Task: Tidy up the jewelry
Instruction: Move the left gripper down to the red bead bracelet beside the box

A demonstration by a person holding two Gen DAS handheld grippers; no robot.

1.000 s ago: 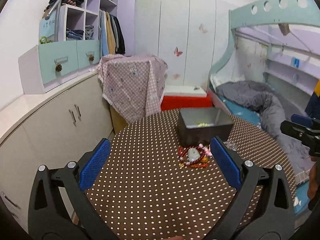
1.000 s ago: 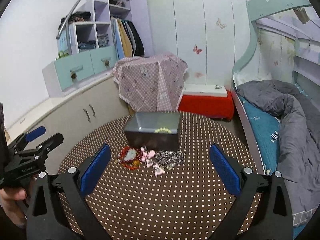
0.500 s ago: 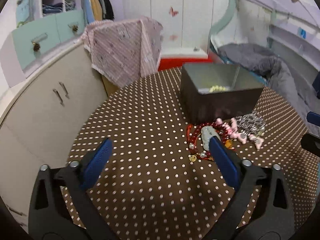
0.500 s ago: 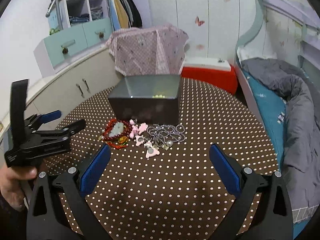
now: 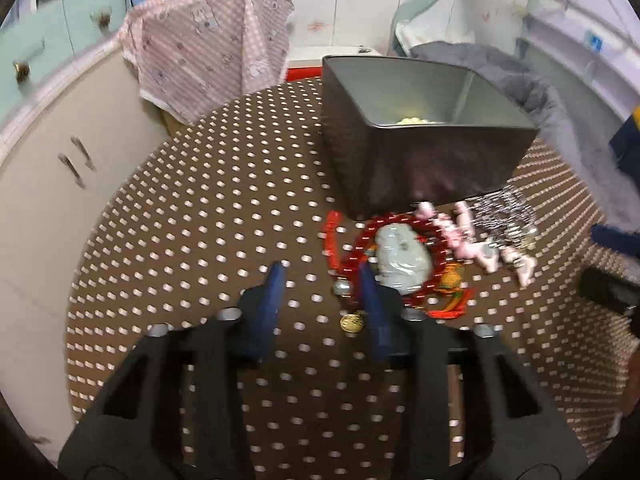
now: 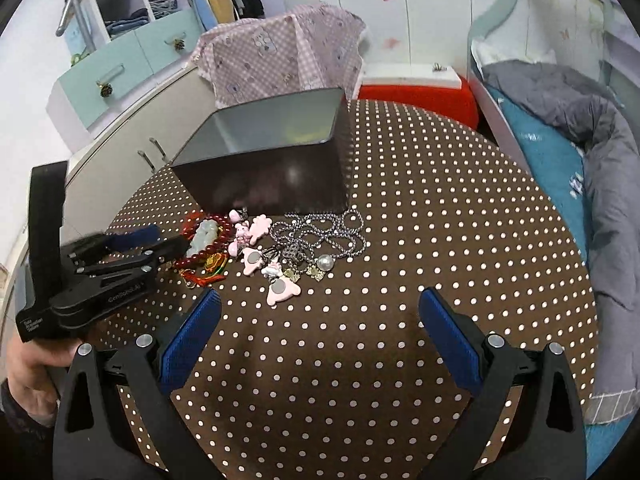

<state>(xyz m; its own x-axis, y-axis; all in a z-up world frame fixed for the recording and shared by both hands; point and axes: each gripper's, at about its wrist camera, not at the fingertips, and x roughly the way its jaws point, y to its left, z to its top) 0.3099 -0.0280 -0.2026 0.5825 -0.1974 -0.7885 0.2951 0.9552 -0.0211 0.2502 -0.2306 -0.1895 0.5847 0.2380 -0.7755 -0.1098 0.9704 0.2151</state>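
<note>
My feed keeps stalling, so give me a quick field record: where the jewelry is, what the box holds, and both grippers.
surface: round brown polka-dot table
box: open dark metal box; pale beads inside
red bead bracelet: on table in front of box, pale green pendant on it
pink charms: beside bracelet
silver bead chain: right of charms
left gripper: at bracelet's edge, jaws just been closing, nothing between them
right gripper: open, short of jewelry, empty

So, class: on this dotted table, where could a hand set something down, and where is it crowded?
Bare cloth lies right of the silver chain, toward the table edge, and near the right gripper. Also left of the box. Crowded: box front, where red beads, pink charms and left gripper meet.
</note>
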